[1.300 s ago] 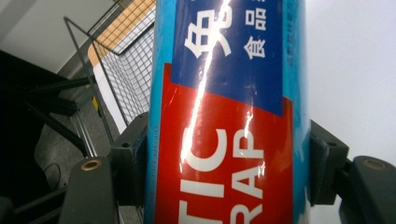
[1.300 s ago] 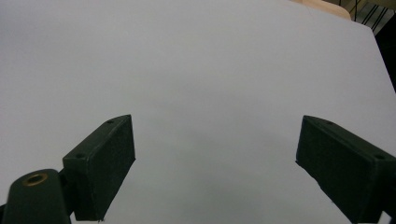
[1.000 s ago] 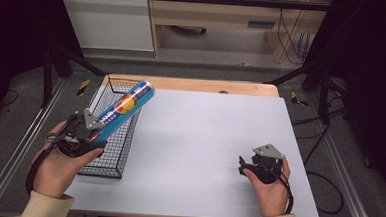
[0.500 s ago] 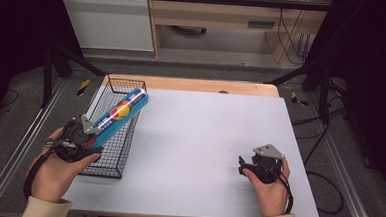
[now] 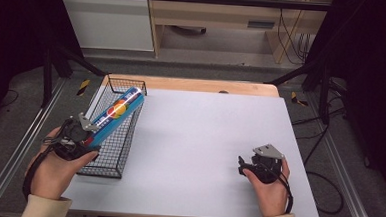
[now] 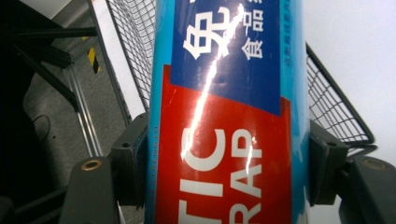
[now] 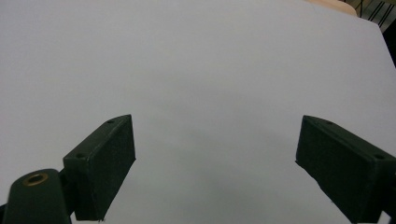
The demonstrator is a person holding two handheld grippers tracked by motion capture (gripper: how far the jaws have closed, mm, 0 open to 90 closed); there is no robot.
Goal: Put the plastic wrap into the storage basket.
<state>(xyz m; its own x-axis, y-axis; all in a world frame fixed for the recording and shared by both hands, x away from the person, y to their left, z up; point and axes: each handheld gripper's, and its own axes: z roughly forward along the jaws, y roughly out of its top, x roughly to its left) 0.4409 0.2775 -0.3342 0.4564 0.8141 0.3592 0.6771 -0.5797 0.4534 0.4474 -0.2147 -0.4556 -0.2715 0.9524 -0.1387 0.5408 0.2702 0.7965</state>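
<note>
Since the earlier frames the blue box of plastic wrap (image 5: 114, 115) has dropped lower at the left of the frame, over the wire basket (image 5: 109, 160). The white table (image 5: 204, 139) spans the middle. The left gripper (image 5: 82, 135) pinches the box's near end. The right gripper (image 5: 242, 165), lower right, rests spread.
</note>
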